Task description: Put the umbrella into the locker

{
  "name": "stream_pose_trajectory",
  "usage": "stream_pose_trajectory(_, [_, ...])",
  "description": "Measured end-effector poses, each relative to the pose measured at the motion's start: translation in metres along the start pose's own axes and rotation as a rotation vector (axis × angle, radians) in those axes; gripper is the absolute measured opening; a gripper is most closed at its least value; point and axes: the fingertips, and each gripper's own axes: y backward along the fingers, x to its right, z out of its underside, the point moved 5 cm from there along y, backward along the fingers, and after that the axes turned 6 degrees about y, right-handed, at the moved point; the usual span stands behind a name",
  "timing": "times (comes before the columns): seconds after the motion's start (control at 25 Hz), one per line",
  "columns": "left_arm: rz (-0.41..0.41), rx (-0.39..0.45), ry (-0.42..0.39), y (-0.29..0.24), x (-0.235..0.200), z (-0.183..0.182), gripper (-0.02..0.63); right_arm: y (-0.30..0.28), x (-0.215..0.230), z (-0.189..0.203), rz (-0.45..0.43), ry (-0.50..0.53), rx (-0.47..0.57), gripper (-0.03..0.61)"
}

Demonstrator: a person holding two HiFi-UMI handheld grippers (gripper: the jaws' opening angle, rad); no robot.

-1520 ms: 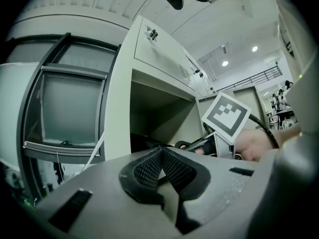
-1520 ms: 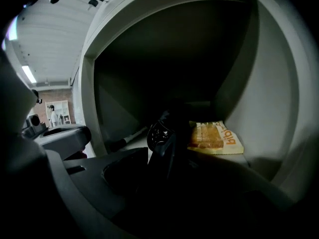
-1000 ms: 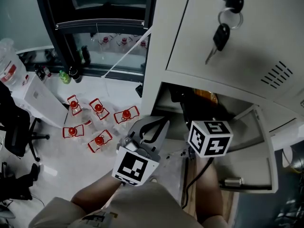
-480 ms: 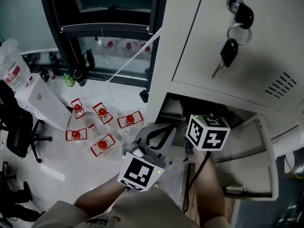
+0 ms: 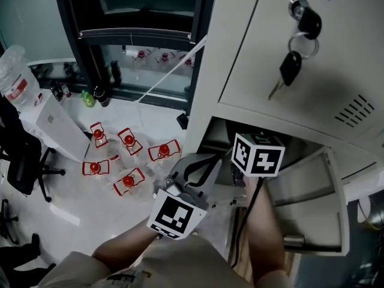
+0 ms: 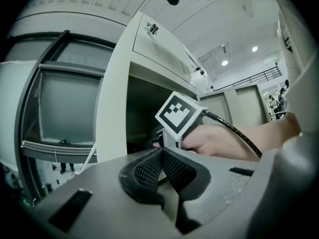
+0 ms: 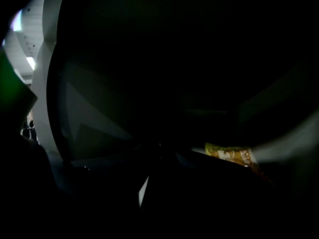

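Observation:
The grey locker (image 5: 240, 53) has its lower compartment (image 5: 219, 138) open, with the door (image 5: 312, 206) swung out to the right. My right gripper reaches into that dark opening. Only its marker cube (image 5: 258, 155) and the hand behind it show, and the same cube (image 6: 179, 114) is seen in the left gripper view. Its jaws are opening. The right gripper view is nearly black, so I cannot make out the umbrella or anything between the jaws. A yellow packet (image 7: 230, 154) lies inside. My left gripper (image 5: 203, 161) hangs just outside, shut and empty, pads (image 6: 149, 166) meeting.
Keys (image 5: 291, 68) hang from the lock of the upper door. Several red-capped bottles (image 5: 129, 140) stand on the floor to the left, near a white box (image 5: 51, 125) and an office chair (image 5: 21, 167). A black cable (image 5: 247, 221) trails from the right gripper.
The right gripper's cube has moved deeper into the locker opening. The left gripper has stayed where it was, still shut.

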Motion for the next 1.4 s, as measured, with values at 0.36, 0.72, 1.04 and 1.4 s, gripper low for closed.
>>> stream_pose_trajectory(0.36, [-0.012,-0.008,0.008,-0.002,0.0,0.002,0.008,0.003,-0.002,-0.002,-0.022,-0.012,0.055,0.155])
stream_pose_trajectory(0.72, [-0.03,-0.019,0.003,0.002,0.0,0.001,0.008,0.021,-0.004,-0.005,-0.036,-0.002,0.105,0.17])
stream_pose_trajectory(1.04, [-0.036,0.007,-0.008,0.003,0.007,-0.011,0.008,0.053,0.008,-0.006,0.002,-0.018,0.141,0.173])
stream_pose_trajectory(1.4, [-0.02,0.099,-0.069,0.006,0.011,-0.048,0.008,0.117,-0.007,-0.036,-0.026,0.057,0.327,0.173])
